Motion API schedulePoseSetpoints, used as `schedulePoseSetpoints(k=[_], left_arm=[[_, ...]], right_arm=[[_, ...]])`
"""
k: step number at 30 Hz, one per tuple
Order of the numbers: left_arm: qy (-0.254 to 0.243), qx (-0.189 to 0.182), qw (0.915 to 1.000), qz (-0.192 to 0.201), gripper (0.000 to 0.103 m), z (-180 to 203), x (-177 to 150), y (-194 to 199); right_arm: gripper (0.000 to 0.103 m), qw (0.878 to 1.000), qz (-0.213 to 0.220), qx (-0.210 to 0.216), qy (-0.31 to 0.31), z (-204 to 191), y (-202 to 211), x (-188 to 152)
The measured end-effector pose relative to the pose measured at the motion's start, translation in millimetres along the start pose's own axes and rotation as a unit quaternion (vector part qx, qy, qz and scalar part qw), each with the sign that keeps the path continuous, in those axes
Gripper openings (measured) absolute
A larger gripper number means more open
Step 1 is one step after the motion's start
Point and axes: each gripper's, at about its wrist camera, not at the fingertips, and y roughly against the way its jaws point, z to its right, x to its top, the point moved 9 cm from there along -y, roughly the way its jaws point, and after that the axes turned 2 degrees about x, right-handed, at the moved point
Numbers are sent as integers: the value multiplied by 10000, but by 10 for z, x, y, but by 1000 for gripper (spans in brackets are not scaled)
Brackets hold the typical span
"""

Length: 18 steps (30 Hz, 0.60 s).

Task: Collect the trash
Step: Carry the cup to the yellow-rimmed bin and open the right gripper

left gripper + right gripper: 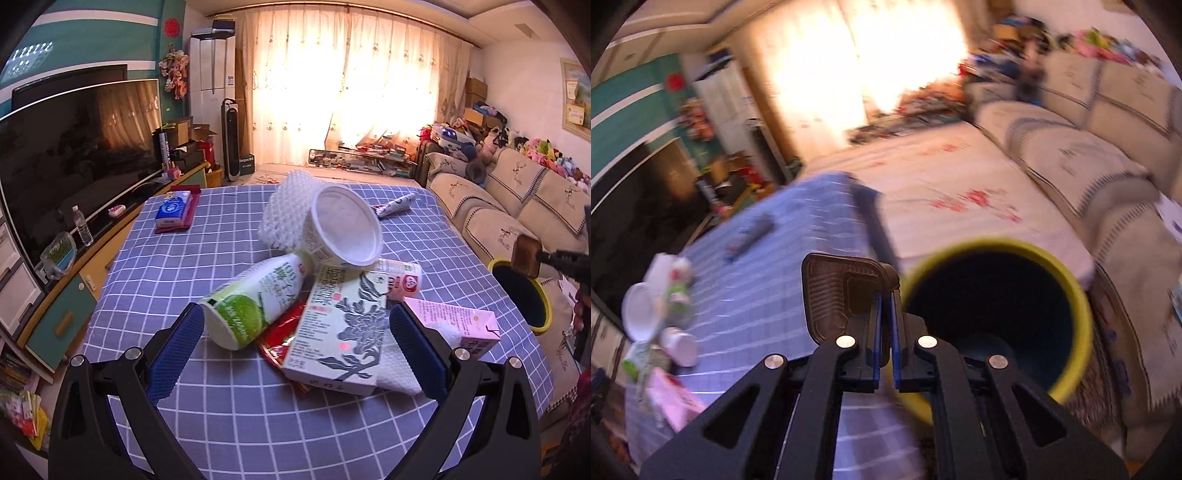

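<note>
Right gripper pinching a brown plastic tray by the yellow-rimmed bin, left gripper wide open, whole carton-and-bottle pile still left.

We see a table w/ blue-and-white check cloth. Mid-table sits a trash heap: green-label bottle, grey-print carton, red wrapper, white napkin, pink carton nr the right edge, foam mesh. Toward the far left corner, tissue pack on a red pad. Nr the far edge, a small tube.
</note>
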Motion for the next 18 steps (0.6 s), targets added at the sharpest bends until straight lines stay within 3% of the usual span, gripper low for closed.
schedulePoseSetpoints(k=[3,8,14,18], left_arm=[[-137,-154,9998,-44,99,193,-12,-27],[-393,-462,9980,-181,99,534,-83,-93],[-470,-530,9968,-375,99,664,-176,-209],[-407,-440,9968,-535,99,553,-233,-325]], right_arm=[[5,9976,-249,-570,-298,528,-207,-157],[5,9932,-588,-880,-493,950,-467,-425],[6,9895,-832,-1097,-431,1036,-659,-544],[14,9899,-810,-1107,-367,1017,-694,-525]])
